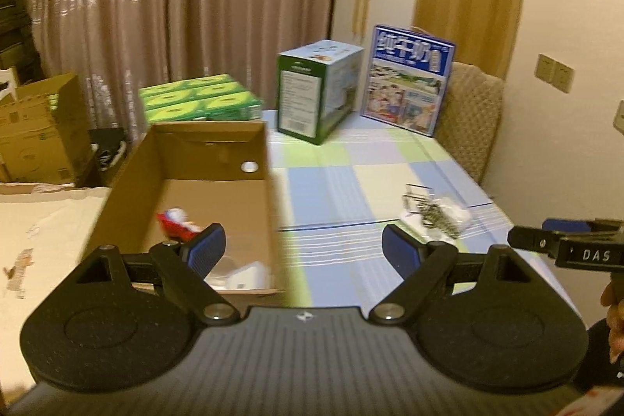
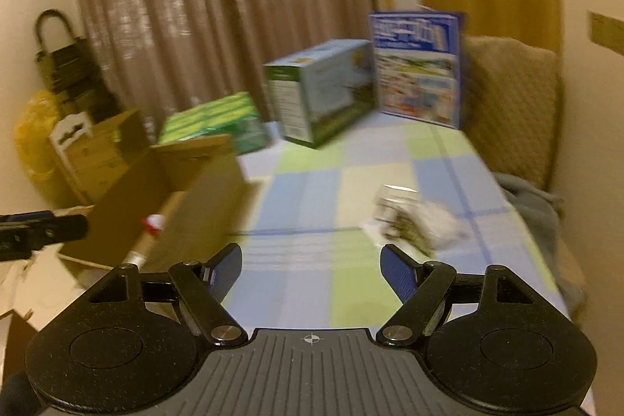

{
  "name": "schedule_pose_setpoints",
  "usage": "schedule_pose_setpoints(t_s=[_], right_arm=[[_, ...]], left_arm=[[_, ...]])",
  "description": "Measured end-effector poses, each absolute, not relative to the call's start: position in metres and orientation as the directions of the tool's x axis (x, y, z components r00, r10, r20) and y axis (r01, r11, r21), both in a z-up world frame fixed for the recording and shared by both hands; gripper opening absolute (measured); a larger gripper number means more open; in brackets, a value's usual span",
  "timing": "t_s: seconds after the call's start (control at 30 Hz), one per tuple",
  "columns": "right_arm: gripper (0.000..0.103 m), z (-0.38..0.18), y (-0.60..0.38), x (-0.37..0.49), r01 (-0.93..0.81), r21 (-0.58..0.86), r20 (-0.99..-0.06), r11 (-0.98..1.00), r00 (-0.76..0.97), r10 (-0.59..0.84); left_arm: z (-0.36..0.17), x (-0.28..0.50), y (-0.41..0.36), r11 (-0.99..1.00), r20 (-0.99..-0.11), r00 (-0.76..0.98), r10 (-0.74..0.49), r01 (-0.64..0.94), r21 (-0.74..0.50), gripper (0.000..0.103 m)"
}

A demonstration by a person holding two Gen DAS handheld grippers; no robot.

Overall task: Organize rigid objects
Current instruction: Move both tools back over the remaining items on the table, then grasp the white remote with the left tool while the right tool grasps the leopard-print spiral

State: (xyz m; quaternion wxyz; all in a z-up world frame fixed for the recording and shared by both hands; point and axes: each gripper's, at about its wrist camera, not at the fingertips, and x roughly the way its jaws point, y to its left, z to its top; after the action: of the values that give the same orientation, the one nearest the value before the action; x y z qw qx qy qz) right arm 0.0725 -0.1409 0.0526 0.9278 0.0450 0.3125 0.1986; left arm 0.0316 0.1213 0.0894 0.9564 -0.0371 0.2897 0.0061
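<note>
On the worktop (image 1: 351, 182), checked cloth in blue, green and cream, smooth and flat:

- Box (image 1: 187, 190): open brown cardboard, thin matte walls, round hole in the far end. Stands at the left edge. Holds a red-and-white item (image 1: 177, 223) and a white one (image 1: 245, 275); neither can be identified.
- Pile (image 1: 436, 213): small glinting metal pieces with a clear plastic piece and white wrapping, loose on the cloth, well right of the box. Likely the next item to sort.
- Cartons at the far end: green pack (image 1: 199, 102), glossy; upright green-and-blue carton (image 1: 316, 92); flat blue printed carton (image 1: 409, 80), leaning.
- Left gripper (image 1: 304, 252): fingers spread wide, nothing held, blue ribbed pads, over the box's near right corner.
- Right gripper (image 2: 310, 268): fingers spread wide, nothing held, above bare cloth short of the pile.

Risks, judged: the pile is loose and slippery, so a pinch may catch only part and scatter the rest; wrapping may tear or slide. Light cardboard may shift if nudged by a finger. Both views are blurred, so aim is uncertain.
</note>
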Motion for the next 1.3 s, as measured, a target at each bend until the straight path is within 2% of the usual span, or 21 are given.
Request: schedule_pose_setpoints(t_s=[0.27, 0.5, 1.13, 1.3], right_arm=[[0.075, 0.037, -0.205, 0.07, -0.226, 0.202, -0.592, 0.953, 0.747, 0.303], [0.075, 0.029, -0.233, 0.08, -0.185, 0.214, -0.599, 0.959, 0.75, 0.279], [0.075, -0.022, -0.262, 0.174, -0.192, 0.205, -0.625, 0.96, 0.729, 0.28], [0.075, -0.046, -0.263, 0.203, -0.225, 0.184, -0.637, 0.957, 0.714, 0.29]], left_arm=[[0.075, 0.046, 0.067, 0.995, -0.569, 0.816, -0.102, 0.072, -0.075, 0.085], [0.06, 0.066, 0.032, 0.992, -0.591, 0.798, -0.122, 0.114, -0.052, 0.085], [-0.021, 0.166, -0.024, 0.992, -0.684, 0.719, -0.124, 0.105, -0.069, 0.085], [-0.047, 0.194, -0.035, 0.991, -0.706, 0.695, -0.133, 0.098, -0.09, 0.081]])
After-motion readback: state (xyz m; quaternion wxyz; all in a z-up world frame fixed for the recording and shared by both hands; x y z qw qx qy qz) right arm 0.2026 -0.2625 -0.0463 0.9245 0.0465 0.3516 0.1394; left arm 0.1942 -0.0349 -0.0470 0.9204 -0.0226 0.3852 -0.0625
